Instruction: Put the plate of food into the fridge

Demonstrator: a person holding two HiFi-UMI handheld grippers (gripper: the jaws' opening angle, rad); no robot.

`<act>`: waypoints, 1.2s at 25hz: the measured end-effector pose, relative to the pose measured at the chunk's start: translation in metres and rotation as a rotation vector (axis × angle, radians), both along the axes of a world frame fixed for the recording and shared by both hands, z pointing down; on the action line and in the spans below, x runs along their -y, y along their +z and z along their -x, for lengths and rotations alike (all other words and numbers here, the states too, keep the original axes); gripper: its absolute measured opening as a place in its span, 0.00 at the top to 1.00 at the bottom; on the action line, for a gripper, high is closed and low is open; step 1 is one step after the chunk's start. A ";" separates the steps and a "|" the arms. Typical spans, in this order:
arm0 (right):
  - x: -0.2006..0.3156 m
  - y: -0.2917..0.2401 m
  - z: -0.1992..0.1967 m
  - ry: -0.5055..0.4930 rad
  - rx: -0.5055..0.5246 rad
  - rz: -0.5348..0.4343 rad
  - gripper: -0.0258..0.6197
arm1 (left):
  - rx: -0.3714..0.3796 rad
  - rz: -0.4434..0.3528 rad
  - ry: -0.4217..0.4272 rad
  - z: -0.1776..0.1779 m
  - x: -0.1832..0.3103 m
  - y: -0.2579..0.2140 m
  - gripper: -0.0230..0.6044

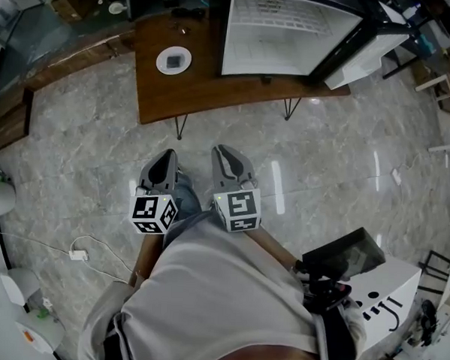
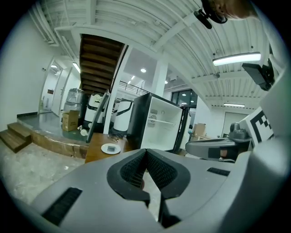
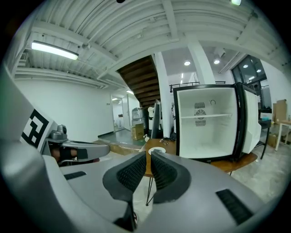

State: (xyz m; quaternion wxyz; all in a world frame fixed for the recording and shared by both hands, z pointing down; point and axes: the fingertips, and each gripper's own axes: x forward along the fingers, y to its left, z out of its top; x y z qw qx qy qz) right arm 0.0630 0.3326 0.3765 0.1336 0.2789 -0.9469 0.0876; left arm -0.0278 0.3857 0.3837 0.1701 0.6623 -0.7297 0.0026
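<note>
Hovering shut and empty, the left tool (image 1: pixel 166 157) and right tool (image 1: pixel 225 153) face the small round white plate (image 1: pixel 173 60) far ahead on the brown wooden tabletop (image 1: pixel 214 96), nearer the left one.

Open floor (image 1: pixel 324 158), then table (image 1: pixel 214 96), open fridge (image 1: pixel 285 36)

Things counted, by kind

One fridge (image 1: pixel 285 36), upper middle of the head view; one wooden table (image 1: pixel 214 92) below it in the frame; one plate (image 1: pixel 161 57), upper left on that table; two grippers at the centre, the left gripper (image 1: pixel 166 156) and the right gripper (image 1: pixel 223 150); one cardboard box (image 2: pixel 69 121), left side of the left gripper view.
</note>
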 end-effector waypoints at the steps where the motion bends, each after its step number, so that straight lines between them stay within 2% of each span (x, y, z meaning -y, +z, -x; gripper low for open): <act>1: 0.004 0.007 0.000 0.002 -0.012 0.007 0.93 | 0.007 0.005 -0.010 0.003 0.001 0.005 0.93; 5: 0.023 0.034 0.016 0.007 -0.061 0.042 0.92 | 0.013 0.033 -0.042 0.026 0.012 0.026 0.93; 7: 0.036 0.044 0.029 0.008 -0.090 0.058 0.87 | 0.003 0.044 -0.048 0.043 0.021 0.035 0.93; 9: 0.056 0.051 0.050 0.024 -0.108 0.081 0.82 | 0.002 0.057 -0.045 0.066 0.037 0.041 0.93; 12: 0.093 0.058 0.088 0.046 -0.129 0.089 0.81 | 0.013 0.060 -0.034 0.107 0.075 0.045 0.93; 15: 0.128 0.062 0.137 0.044 -0.132 0.096 0.79 | 0.012 0.057 -0.018 0.157 0.117 0.046 0.93; 20: 0.180 0.068 0.254 0.050 -0.125 0.159 0.78 | 0.006 0.123 0.032 0.274 0.178 0.055 0.93; 22: 0.197 0.070 0.289 0.074 -0.115 0.188 0.78 | -0.001 0.134 0.052 0.314 0.198 0.058 0.93; 27: 0.235 0.090 0.345 0.156 -0.048 0.326 0.78 | -0.004 0.180 0.118 0.392 0.246 0.078 0.93; 30: 0.248 0.106 0.373 0.181 -0.047 0.384 0.78 | -0.020 0.223 0.186 0.426 0.268 0.096 0.93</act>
